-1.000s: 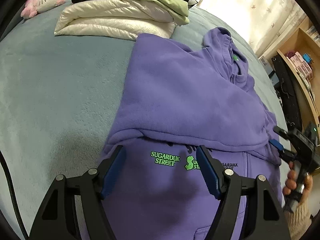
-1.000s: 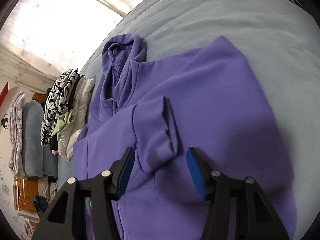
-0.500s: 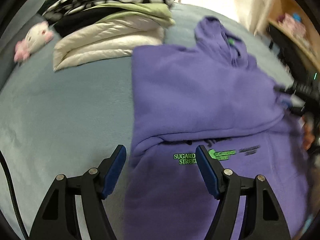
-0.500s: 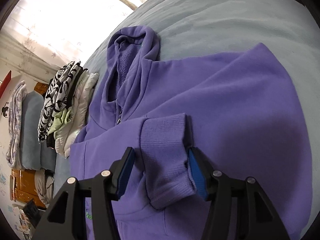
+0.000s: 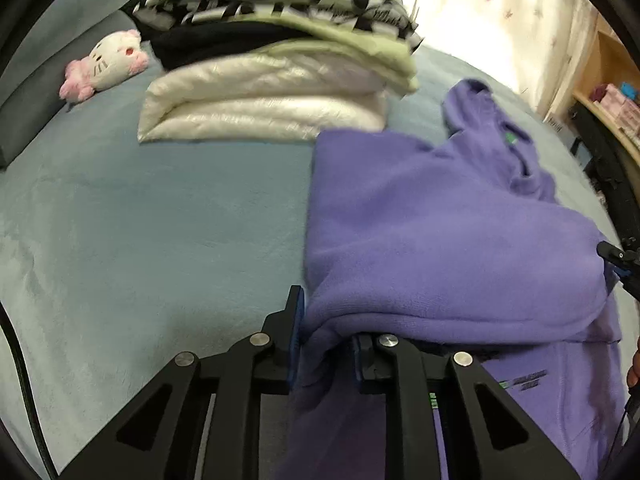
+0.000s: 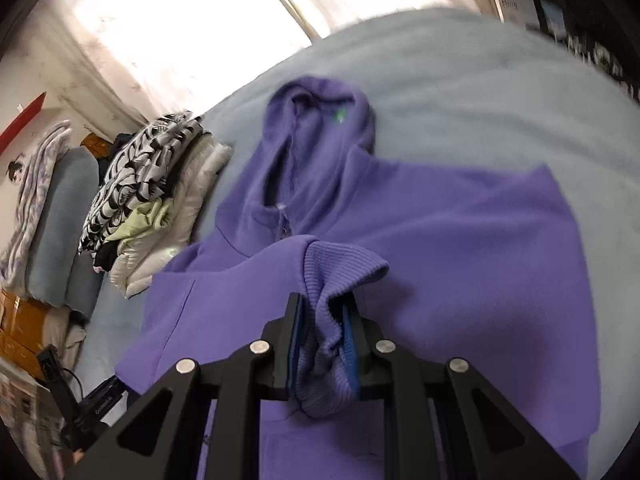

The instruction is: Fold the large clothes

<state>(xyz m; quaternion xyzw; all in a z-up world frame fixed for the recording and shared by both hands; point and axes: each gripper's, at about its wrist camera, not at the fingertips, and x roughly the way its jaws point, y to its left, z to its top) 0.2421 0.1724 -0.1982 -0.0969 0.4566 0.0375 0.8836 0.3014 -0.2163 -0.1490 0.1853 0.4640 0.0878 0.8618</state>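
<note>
A purple hoodie (image 5: 440,220) lies spread on the pale blue bed cover, hood toward the window, one sleeve folded across its chest. My left gripper (image 5: 326,336) is closing on the folded sleeve's edge at the hoodie's side, and fabric is bunched between its blue pads. In the right wrist view the hoodie (image 6: 460,220) fills the middle, and my right gripper (image 6: 320,332) is closing on the ribbed cuff (image 6: 340,264), which is pinched between its pads. The right gripper's tip (image 5: 618,258) shows at the left wrist view's right edge.
A stack of folded clothes (image 5: 276,68) sits beyond the hoodie, also the stack (image 6: 152,192) at left in the right wrist view. A white and pink plush toy (image 5: 106,62) lies by a grey pillow. Wooden shelves (image 5: 612,96) stand at the right. Bare bed cover (image 5: 140,240) spreads left.
Both grippers went from open to pinched on fabric: the left moved to the hoodie's side edge, the right closed on the ribbed cuff and lifted it slightly.
</note>
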